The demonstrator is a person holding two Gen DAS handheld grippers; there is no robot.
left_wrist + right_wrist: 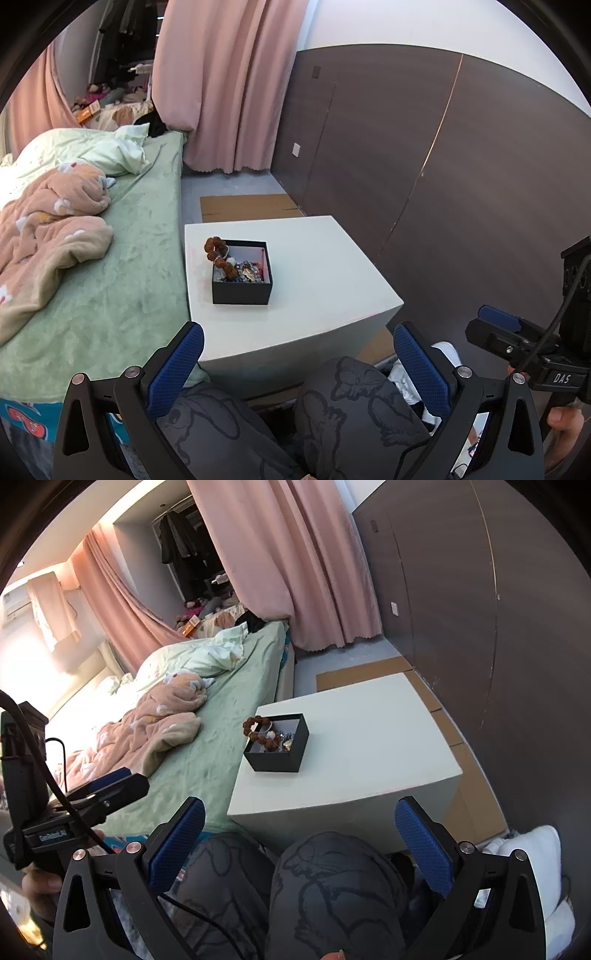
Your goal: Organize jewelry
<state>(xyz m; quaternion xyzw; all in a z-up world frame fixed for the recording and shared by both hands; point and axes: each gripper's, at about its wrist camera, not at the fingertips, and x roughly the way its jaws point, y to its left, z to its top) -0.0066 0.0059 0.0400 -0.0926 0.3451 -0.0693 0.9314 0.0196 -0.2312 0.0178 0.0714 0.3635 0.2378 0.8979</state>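
The left gripper (pixel 297 347) sits at the bottom of its own view with its blue-padded fingers (pixel 177 367) spread wide and nothing between them; the right gripper (pixel 299 829) is spread just as wide and also empty. Each one shows in the other's view as well: the right at the right edge of the left wrist view, the left at the left edge of the right wrist view, both low and well short of the table. Directly under both grippers, filling the bottom centre, are the person's knees (pixel 343 402) in grey patterned trousers. Beyond the knees stands a white table (pixel 317 266), its near edge facing the grippers. On the table, toward its left side, sits the small black box (pixel 241 291), open at the top and well apart from both grippers. A brown beaded bracelet (pixel 218 254) hangs over the box's left rim, partly inside and partly out, and the box holds a mixed heap of small jewelry (pixel 247 275), too tangled to tell piece from piece. To the left of the table lies a bed (pixel 110 280) with a green sheet and a crumpled pink blanket (pixel 48 225). Pink curtains (pixel 229 85) hang at upper centre, a dark panelled wall (pixel 443 166) fills the right, and flat cardboard (pixel 247 206) lies on the floor behind the table.
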